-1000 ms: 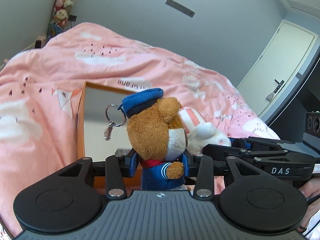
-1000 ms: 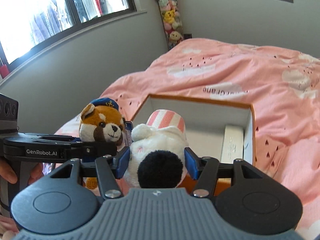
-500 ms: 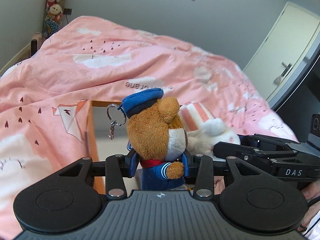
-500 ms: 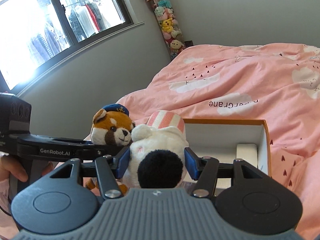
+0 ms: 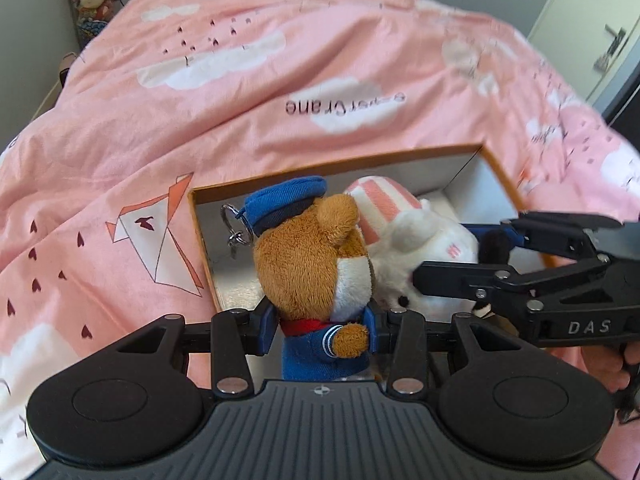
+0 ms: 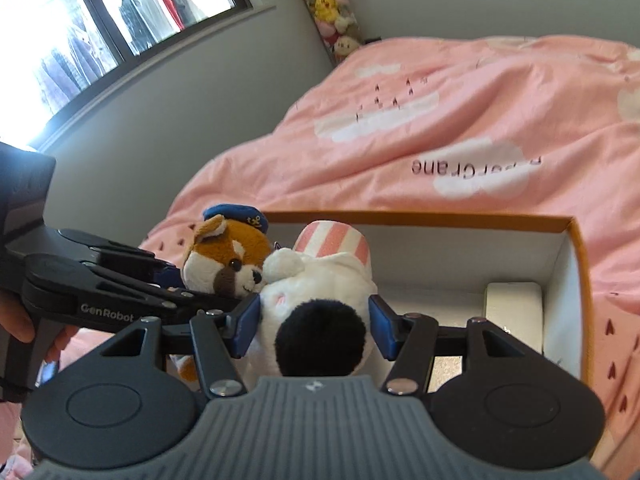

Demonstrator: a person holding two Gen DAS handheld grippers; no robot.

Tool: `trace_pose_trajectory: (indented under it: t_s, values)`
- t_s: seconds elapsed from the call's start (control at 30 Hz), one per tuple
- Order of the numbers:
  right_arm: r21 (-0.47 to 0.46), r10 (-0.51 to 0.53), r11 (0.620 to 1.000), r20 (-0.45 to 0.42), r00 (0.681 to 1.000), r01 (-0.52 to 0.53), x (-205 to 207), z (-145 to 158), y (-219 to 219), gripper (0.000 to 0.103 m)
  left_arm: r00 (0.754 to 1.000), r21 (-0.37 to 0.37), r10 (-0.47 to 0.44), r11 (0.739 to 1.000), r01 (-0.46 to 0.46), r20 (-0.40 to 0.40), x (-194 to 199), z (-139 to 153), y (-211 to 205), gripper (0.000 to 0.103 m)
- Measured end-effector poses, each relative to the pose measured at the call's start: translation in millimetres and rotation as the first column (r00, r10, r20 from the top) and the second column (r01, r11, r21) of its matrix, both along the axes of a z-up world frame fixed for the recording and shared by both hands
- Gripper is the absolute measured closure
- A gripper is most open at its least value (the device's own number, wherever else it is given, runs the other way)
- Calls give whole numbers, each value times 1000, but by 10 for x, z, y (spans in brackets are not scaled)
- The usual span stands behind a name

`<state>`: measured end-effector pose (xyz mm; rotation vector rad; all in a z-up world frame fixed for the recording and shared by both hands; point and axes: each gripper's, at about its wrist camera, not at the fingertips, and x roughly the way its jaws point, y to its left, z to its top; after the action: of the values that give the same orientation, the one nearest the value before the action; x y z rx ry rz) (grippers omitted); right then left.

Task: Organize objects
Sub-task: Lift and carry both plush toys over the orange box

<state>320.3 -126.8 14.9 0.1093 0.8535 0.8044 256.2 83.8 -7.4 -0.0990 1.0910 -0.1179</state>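
Left hand-held gripper (image 5: 320, 330) is clenched on the red panda (image 5: 312, 256) at its blue-jacketed body, while the right hand-held gripper (image 6: 314, 322) grips the white plush (image 6: 320, 292) around its middle; both toys hang side by side, touching, over the near left end of the box (image 6: 440, 218). By the look of it, the step in hand is carrying the two toys to the box, and both seem ready to be lowered. Next, each gripper would need to go down past the orange rim, set its toy on the floor of the box, then let go, with care that the panda's key ring (image 5: 232, 216) does not catch the left wall. Inside the box, resting on the bed (image 5: 320, 60), a white case (image 6: 514, 312) lies against the right wall; the remaining floor looks bare.
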Motion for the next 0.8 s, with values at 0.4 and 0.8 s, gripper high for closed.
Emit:
trace_pose_trajectory:
  t_s: [0.4,0.8]
  values:
    - [-33,65,997,-84,994,-68,422,-479,214,43,990,207,-101,971,119,-93,326,-310,-192,56]
    - [-57,90,993,-184,979,-102,631,-691,301,43,974,335,-195,915,224,-120,401,-461,-342,41]
